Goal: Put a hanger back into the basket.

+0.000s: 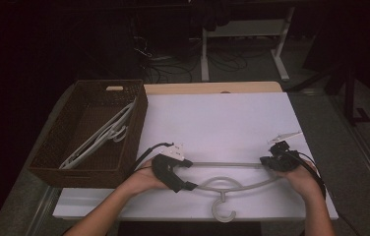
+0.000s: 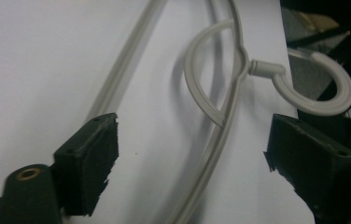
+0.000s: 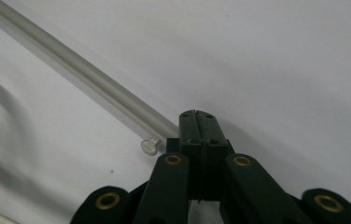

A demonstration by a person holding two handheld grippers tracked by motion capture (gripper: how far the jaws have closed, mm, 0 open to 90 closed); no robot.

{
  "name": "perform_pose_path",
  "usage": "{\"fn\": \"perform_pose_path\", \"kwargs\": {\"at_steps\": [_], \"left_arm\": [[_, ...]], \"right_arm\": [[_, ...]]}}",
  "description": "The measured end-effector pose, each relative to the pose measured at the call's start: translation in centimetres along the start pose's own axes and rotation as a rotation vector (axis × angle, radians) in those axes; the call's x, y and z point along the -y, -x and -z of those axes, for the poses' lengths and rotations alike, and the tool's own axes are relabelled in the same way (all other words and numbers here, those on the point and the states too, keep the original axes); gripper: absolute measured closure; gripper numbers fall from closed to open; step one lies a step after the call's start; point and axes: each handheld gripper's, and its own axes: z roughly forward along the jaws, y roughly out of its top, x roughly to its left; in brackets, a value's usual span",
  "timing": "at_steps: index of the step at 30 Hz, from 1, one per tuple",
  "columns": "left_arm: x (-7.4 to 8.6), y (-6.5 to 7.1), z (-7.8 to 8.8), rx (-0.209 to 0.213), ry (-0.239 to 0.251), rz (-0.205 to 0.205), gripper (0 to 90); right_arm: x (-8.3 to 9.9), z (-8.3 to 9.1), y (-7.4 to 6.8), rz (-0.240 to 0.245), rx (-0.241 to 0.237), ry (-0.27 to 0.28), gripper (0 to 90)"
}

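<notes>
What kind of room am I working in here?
Probably a lab or workshop bench rather than a home: a white-topped table with a wicker basket of hangers, bare adjustable desk legs behind it, and loose cables on the floor.

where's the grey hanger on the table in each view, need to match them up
High view: the grey hanger lies bottom centre on the white tabletop, between the left gripper and the right gripper.
Left gripper view: its neck and hook run centre to upper right, between the open jaws.
Right gripper view: its straight bar crosses from the upper left down to the shut jaws.
Shared landmark: the white tabletop.
</notes>
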Motion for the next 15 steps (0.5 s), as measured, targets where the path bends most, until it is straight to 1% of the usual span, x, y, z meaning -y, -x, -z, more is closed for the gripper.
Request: {"fn": "perform_pose_path", "kwargs": {"at_steps": [1,2,3,4,6,7,8,9,10,11,14,15], "left_arm": [[0.0,0.0,0.0,0.0,0.0,0.0,21.2],[-0.1,0.2,-0.6,0.011,-0.031,-0.03,23.6],[-0.1,0.2,-0.6,0.011,-0.031,-0.03,25.2],[-0.1,0.3,-1.0,0.03,-0.059,-0.05,30.3],[-0.2,0.5,-1.4,0.041,-0.086,-0.072,35.3],[-0.2,0.5,-1.4,0.041,-0.086,-0.072,38.5],[-0.3,0.6,-1.9,0.045,-0.111,-0.094,41.0],[-0.3,0.6,-1.9,0.045,-0.111,-0.094,43.5],[-0.3,0.7,-2.0,0.045,-0.123,-0.102,43.5],[-0.4,0.8,-2.3,0.042,-0.132,-0.116,48.2],[-0.6,0.9,-2.7,0.04,-0.153,-0.139,54.0],[-0.6,0.9,-2.7,0.04,-0.153,-0.139,57.4]], "right_arm": [[0.0,0.0,0.0,0.0,0.0,0.0,89.5],[0.0,0.0,0.0,-0.002,-0.002,0.0,89.5],[0.0,0.0,0.0,-0.002,-0.002,0.0,89.5],[0.0,-0.1,0.1,-0.001,-0.001,-0.002,89.5],[0.0,-0.1,0.1,0.0,-0.001,-0.003,89.5],[0.0,-0.1,0.1,0.0,-0.001,-0.003,89.5],[0.0,-0.1,0.1,0.0,-0.001,-0.004,89.5],[0.0,-0.1,0.1,0.0,-0.001,-0.004,89.5],[0.0,-0.1,0.1,-0.001,-0.001,-0.005,89.6],[0.0,-0.1,0.1,-0.002,-0.001,-0.005,89.6],[0.0,-0.2,0.1,-0.002,-0.002,-0.006,89.6],[0.0,-0.2,0.1,-0.002,-0.002,-0.006,89.6]]}}
